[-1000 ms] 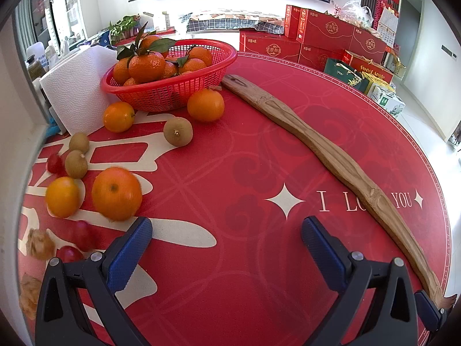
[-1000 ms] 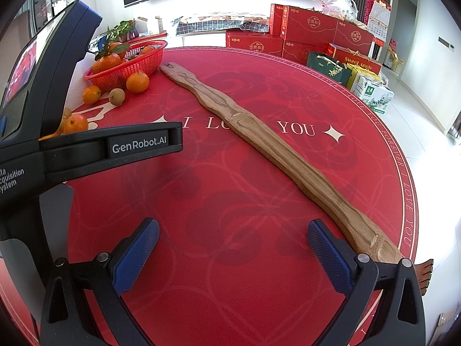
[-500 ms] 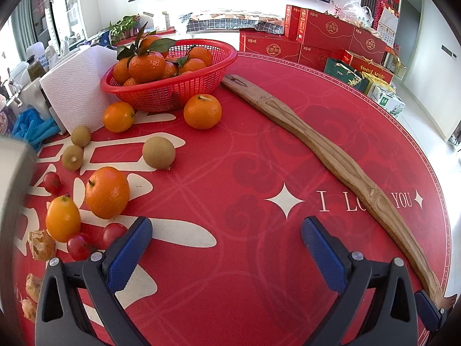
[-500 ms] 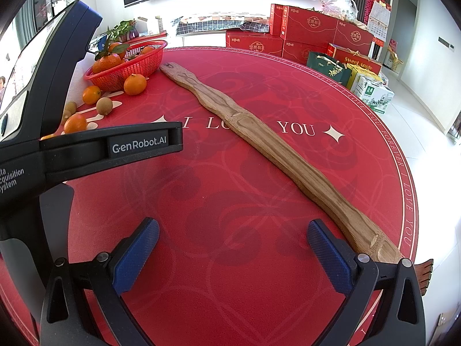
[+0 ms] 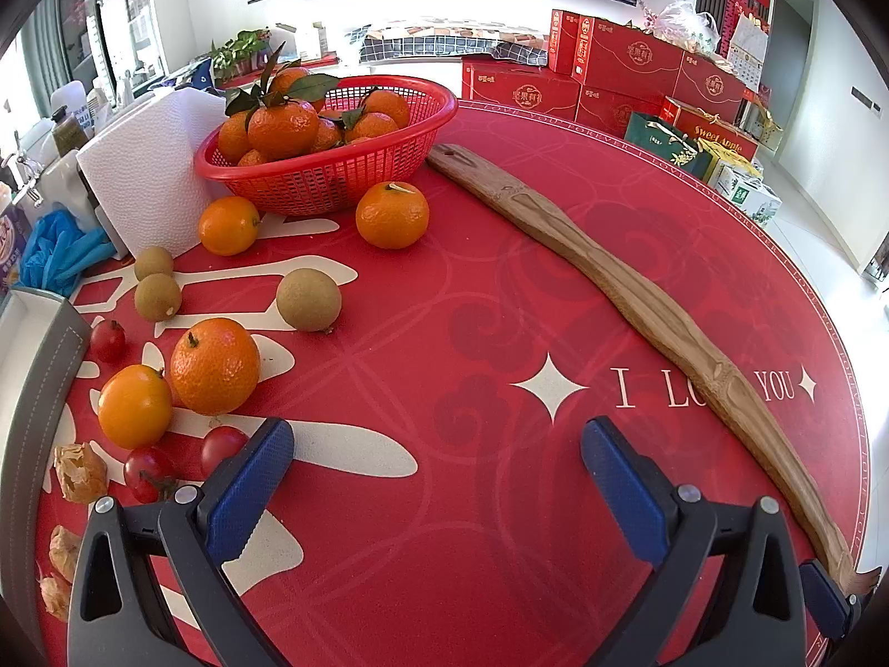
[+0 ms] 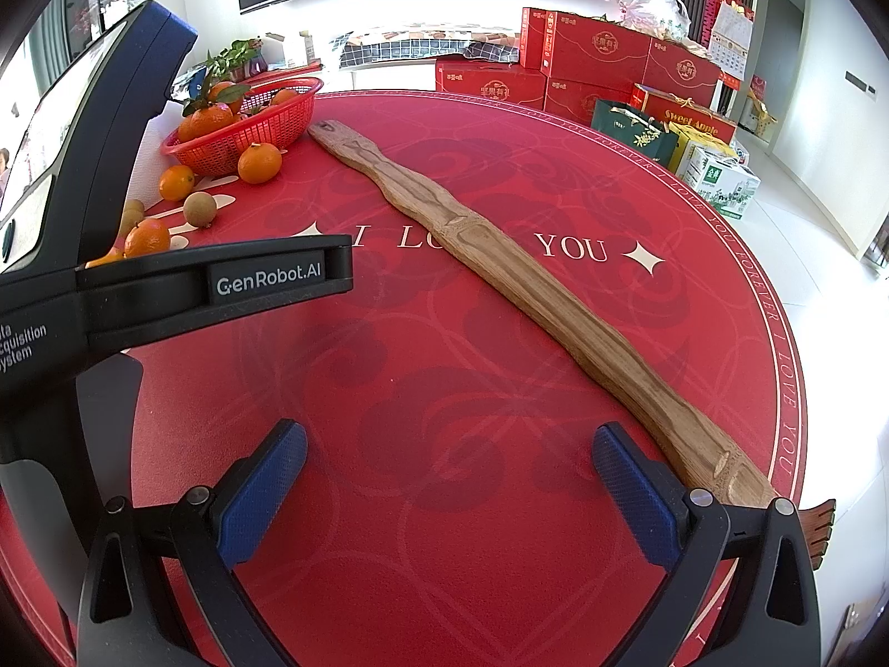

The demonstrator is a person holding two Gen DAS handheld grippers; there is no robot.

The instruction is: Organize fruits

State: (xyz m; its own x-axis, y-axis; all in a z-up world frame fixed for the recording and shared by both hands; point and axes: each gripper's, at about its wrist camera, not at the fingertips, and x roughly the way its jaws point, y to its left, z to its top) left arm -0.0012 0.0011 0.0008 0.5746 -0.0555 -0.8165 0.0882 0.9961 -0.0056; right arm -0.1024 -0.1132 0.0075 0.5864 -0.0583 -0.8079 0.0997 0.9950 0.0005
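Item: round red printed table mat (image 5: 444, 333), carrying all pieces listed.

Left gripper (image 5: 439, 467): jaws wide apart, nothing between them, hovering over the mat's near-left part. Right gripper (image 6: 450, 472): jaws likewise apart and empty, over the near edge; the left gripper's dark body crosses its view.

Red plastic mesh basket (image 5: 333, 178): far-left edge of the mat, heaped with leafy oranges.

Loose fruit, left side of the mat:
- large orange with stem (image 5: 392, 214), just beside the basket's near wall;
- smaller smooth orange (image 5: 229, 225), near the white paper-towel roll (image 5: 150, 167);
- round tan-brown fruit (image 5: 308, 300), apart from two smaller ones toward the left edge;
- dimpled orange (image 5: 214, 365) touching a smooth yellow-orange one (image 5: 135, 405);
- red cherry tomatoes (image 5: 221, 447) just beside the left finger;
- papery husked fruits (image 5: 79, 471) at the near-left edge.

Long carved wooden stick (image 5: 639, 300): diagonal from the basket to the near-right edge.

Handling note (judgement): step in hand appears to be choosing a loose fruit for the left gripper. The touching orange pair is closest; take the dimpled one across its widest part, squarely, so it does not roll or knock its neighbour and the tomatoes. Lift clear before crossing to the basket rim.
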